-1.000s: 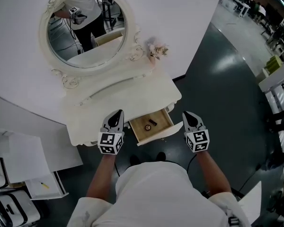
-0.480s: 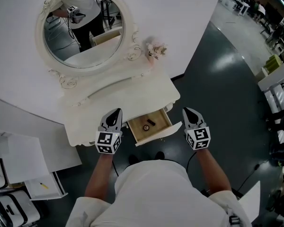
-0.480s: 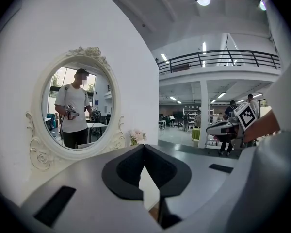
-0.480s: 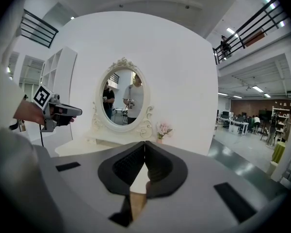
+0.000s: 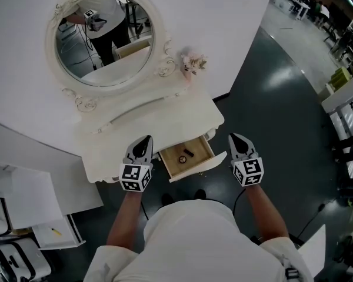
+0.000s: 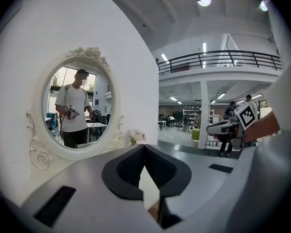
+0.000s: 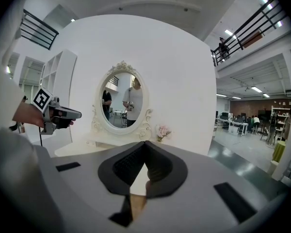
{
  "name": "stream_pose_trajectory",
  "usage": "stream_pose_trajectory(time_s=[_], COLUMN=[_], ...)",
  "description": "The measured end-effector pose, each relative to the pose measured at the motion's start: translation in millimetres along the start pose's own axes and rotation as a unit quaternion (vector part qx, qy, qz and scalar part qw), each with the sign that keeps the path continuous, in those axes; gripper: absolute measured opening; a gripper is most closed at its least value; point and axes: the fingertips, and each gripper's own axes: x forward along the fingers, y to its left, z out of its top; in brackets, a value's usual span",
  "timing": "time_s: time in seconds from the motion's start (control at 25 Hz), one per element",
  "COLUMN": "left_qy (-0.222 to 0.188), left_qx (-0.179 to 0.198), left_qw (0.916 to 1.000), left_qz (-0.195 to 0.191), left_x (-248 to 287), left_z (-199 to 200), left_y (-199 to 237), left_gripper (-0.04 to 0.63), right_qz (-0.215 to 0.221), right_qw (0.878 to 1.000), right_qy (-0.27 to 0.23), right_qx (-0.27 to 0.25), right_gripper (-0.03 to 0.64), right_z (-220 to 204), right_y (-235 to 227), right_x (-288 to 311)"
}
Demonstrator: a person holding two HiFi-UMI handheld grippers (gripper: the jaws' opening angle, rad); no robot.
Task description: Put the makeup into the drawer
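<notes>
White dressing table (image 5: pixel 156 122), one open drawer (image 5: pixel 201 147) holding two makeup pieces (image 5: pixel 189 153); left tool (image 5: pixel 144 140) and right tool (image 5: pixel 238 138) both pressed together.

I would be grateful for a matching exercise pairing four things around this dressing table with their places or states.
Things:
1. drawer
2. oval mirror
3. flower bunch
4. left hand-held gripper

Places or states:
A. jaws shut, empty, just left of the drawer
B. reflects a person in a white shirt
C. pulled open, small dark items inside
D. on the dressing table, at the mirror's lower right

Pairs: 1-C, 2-B, 3-D, 4-A
</notes>
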Motion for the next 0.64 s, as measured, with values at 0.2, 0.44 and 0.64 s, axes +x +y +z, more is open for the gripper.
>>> stream_pose_trajectory(time_s=[0.2, 0.44, 0.64], left_qy=[0.001, 0.000, 0.000], left_qx=[-0.002, -0.004, -0.003], left_qw=[1.0000, 1.0000, 1.0000], left_qz=[-0.001, 0.002, 0.003], left_x=[0.9, 1.4, 1.0], left_z=[-1.0, 0.0, -0.8], left_y=[-3.1, -3.0, -3.5], left_gripper=[0.015, 0.015, 0.015], right_qz=[0.000, 0.000, 0.002], right_qw=[1.000, 1.000, 1.000], right_qy=[0.002, 0.001, 0.000], right_qx=[0.000, 0.002, 0.003], right_gripper=[0.026, 0.026, 0.026], right_z=[-2.0, -0.8, -0.4], right_y=[-2.0, -4.1, -2.9], right_x=[-0.7, -0.1, 0.6])
